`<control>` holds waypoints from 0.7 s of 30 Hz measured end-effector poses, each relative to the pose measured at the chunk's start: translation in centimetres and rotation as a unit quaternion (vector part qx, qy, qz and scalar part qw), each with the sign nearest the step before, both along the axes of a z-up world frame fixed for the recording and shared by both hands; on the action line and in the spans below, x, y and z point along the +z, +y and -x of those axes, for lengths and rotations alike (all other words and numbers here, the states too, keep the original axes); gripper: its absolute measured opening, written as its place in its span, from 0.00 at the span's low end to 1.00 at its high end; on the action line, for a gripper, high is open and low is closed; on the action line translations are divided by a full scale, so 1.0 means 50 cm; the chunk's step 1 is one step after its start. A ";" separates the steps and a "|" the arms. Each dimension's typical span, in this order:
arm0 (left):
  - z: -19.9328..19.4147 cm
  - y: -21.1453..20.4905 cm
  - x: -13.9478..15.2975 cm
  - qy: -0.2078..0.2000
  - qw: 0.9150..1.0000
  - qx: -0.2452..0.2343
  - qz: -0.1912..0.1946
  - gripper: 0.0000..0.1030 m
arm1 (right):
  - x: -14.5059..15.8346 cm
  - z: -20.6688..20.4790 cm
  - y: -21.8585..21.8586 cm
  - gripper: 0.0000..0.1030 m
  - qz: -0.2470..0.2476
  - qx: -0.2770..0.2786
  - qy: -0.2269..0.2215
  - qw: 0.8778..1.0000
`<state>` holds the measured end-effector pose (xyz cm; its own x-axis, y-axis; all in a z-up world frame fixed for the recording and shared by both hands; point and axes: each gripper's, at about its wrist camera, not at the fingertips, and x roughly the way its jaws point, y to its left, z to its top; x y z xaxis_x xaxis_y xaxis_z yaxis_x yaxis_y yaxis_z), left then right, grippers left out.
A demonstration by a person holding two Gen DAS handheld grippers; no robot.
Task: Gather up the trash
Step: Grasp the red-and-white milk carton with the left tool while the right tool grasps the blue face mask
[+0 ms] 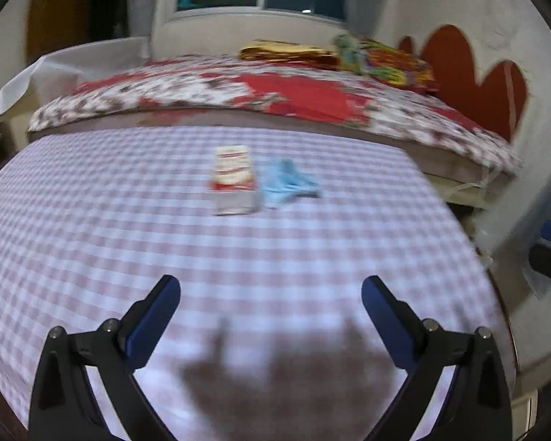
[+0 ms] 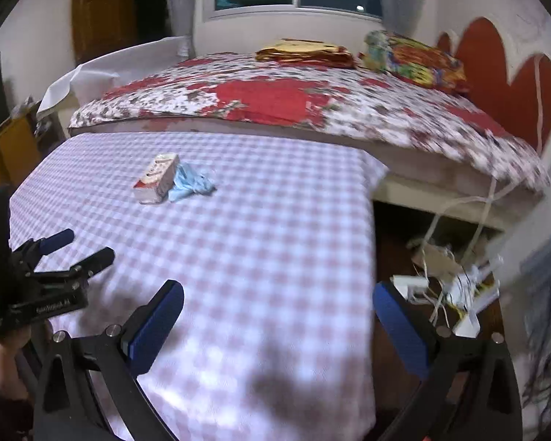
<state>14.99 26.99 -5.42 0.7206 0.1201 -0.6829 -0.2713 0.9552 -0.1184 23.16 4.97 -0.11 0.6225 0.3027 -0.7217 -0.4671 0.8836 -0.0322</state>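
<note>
While nothing has been picked up yet, the scene reads left to right like this:

Left gripper: the left gripper (image 1: 271, 286) hovers over the near part of the table with its jaws spread wide and nothing between them. It also shows at the left edge of the right wrist view (image 2: 88, 244), where the two fingers stand apart. The wide spread suits a straight approach to whatever comes first.

Checked tablecloth: the tablecloth (image 1: 128, 220) covers the whole table, a flat base from which the items can be lifted.

Carton: the small red-and-white carton (image 1: 234, 180) lies flat on its side near the far middle of the table, well ahead of both tools. It looks like an emptied drink or snack box, so I judge it to be trash.

Blue wrapper: the crumpled light-blue wrapper (image 1: 289, 183) sits just right of the carton, touching or nearly touching it; blur hides which. Being soft and low, it will probably need a pinch close to the cloth.

Right gripper: the right gripper (image 2: 278, 296) hangs over the table's right edge, jaws wide and empty, one finger over the cloth and the other past the edge over the floor.

Bed: the bed (image 2: 385, 125) with its floral cover stands directly behind the table.

Floor clutter: white cords and a power strip (image 2: 455, 286) lie on the floor at the right, under the bed's edge.

No bin is in view.
</note>
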 end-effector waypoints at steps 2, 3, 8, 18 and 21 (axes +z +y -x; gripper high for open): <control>-0.017 0.030 -0.009 0.003 1.000 0.009 0.002 0.88 | -0.010 -0.033 0.028 1.00 -0.001 0.005 0.006 1.000; -0.037 0.044 -0.018 0.009 1.000 0.012 0.000 0.87 | -0.018 -0.053 0.046 1.00 0.002 0.008 0.008 1.000; -0.110 0.074 -0.046 0.026 1.000 0.013 0.000 0.75 | -0.073 -0.140 0.134 1.00 0.024 0.035 0.029 0.999; -0.241 0.113 -0.088 0.050 0.998 0.002 0.028 0.73 | -0.166 -0.262 0.242 0.93 0.050 0.080 0.061 0.994; -0.271 0.125 -0.106 0.066 0.997 -0.019 0.045 0.56 | -0.175 -0.278 0.257 0.93 0.046 0.092 0.064 0.993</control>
<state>28.55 33.25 -10.71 0.6272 0.0280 -0.7784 -0.2541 0.9520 -0.1704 37.04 17.82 -8.85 0.4636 0.3312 -0.8218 -0.6258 0.7790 -0.0391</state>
